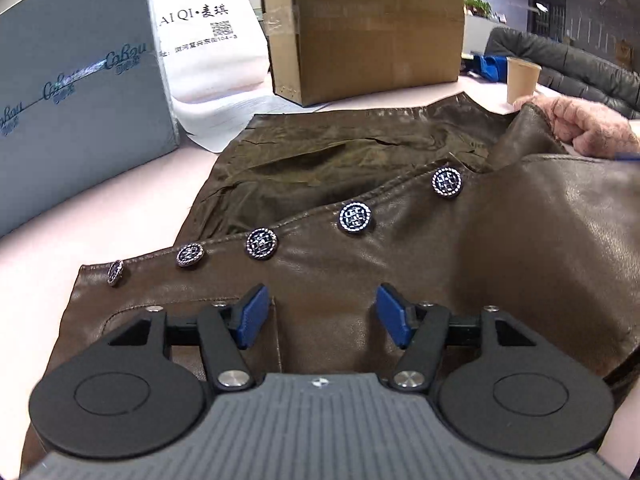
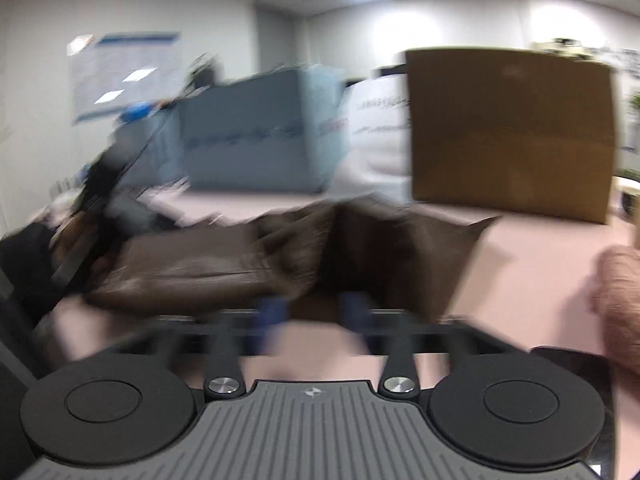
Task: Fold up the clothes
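A brown leather garment [image 1: 360,248] with a row of several round patterned buttons [image 1: 354,218] lies on the pale pink table [image 1: 100,216]. Its front flap is lifted at the far right by a hand in a pink fuzzy sleeve [image 1: 580,124], showing the olive lining [image 1: 304,168]. My left gripper [image 1: 320,316] is open, its blue pads [image 1: 252,316] hovering just above the leather near the front. The right wrist view is motion-blurred: my right gripper [image 2: 310,312] has its pads apart, close to the garment's [image 2: 192,268] near edge. I cannot tell if it touches the leather.
A grey-blue box [image 1: 76,92], a white bag with printed text [image 1: 212,52] and a cardboard box [image 1: 368,28] stand along the back of the table. A paper cup [image 1: 522,80] stands at the far right. A dark phone-like object [image 2: 576,364] lies at the right gripper's side.
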A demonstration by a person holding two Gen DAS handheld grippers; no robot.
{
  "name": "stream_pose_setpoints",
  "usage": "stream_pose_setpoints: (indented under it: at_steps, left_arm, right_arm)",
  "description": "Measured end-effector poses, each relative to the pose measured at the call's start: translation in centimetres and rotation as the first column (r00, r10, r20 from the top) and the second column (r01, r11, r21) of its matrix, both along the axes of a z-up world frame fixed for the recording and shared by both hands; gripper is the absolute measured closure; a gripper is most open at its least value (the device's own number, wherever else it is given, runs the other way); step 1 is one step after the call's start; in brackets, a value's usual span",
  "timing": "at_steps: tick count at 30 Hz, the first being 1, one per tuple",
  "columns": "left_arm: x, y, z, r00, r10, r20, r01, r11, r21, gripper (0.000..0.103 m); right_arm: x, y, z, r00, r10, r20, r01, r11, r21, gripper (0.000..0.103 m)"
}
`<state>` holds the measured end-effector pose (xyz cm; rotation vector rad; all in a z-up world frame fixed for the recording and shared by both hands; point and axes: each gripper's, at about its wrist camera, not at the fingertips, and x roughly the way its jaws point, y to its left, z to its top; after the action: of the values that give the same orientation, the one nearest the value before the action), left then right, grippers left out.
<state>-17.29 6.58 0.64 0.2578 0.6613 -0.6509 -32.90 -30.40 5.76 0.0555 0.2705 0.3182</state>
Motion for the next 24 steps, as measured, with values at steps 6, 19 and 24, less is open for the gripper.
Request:
stream_pose_setpoints:
  at_steps: [6, 19, 24]
  left_arm:
    - [1.6, 0.3, 5.8, 0.993, 0.018, 0.117, -0.012, 0.998, -0.059, 0.012]
    - [16.4, -4.7, 1.4, 0.955, 0.188, -0.229, -0.171, 0.981, 0.093, 0.0]
    - [17.0, -5.6, 0.5, 0.953, 0.16, -0.256, -0.137, 0.985, 0.105, 0.0]
  right_arm:
    - [4.9, -4.2, 1.7, 0.973, -0.219, 0.07, 0.195, 0.947, 0.255, 0.008]
    - [15.8, -2.8, -3.2, 0.905, -0.296, -0.307, 0.357, 0.919, 0.169, 0.011]
    - [16.2, -2.3, -3.3, 0.907, -0.276, -0.318, 0.34, 0.925, 0.169, 0.011]
